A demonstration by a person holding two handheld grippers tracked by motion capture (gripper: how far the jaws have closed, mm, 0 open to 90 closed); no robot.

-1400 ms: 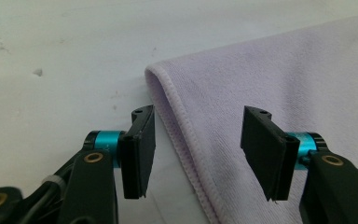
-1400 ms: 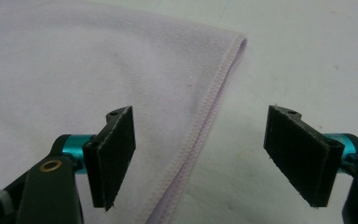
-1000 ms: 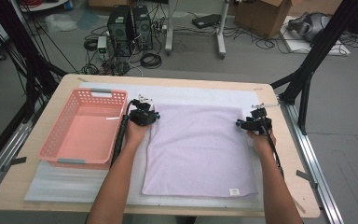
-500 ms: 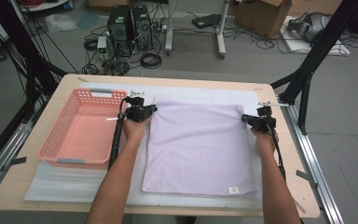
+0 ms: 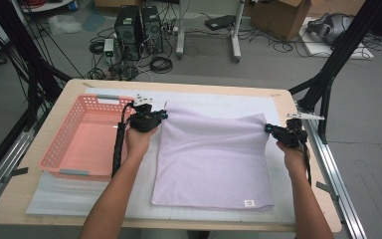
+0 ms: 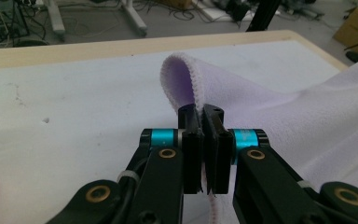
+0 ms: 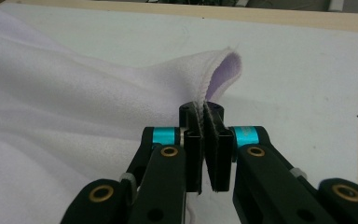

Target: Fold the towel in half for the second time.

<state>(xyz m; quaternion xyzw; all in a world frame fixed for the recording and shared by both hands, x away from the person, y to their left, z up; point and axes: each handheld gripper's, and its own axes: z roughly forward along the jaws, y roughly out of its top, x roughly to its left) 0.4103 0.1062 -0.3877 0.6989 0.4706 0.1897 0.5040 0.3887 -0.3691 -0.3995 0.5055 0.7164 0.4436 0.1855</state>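
Presently, working from the left, a pink basket (image 5: 74, 144) is seen standing on the white mat (image 5: 54, 191) that covers the wooden surface (image 5: 10, 209), its bottom bare as far as the high view shows. Just right of the basket, the left claw (image 5: 151, 117) is clenched on the far left corner of the lilac towel (image 5: 211, 164); in the left gripper view the hemmed edge of the towel (image 6: 307, 126) is seen pinched between the two black jaws, with a small loop of cloth standing up beyond them. The towel itself is spread flat over the middle of the mat, a small label (image 5: 249, 202) lying near its front right corner. Along the far edge the cloth is drawn taut between the two grips and raised slightly off the mat. At the right, the right claw (image 5: 278, 132) is likewise shut on the far right corner, the hem being gripped between its jaws in the right gripper view (image 7: 74, 116).

The step in hand is judged to be the start of a fold: both far corners are secured and lifted. For the next move, both corners would probably need to be carried together toward the front edge, level with each other, so that the halves meet squarely. Uneven travel could leave the fold skewed.
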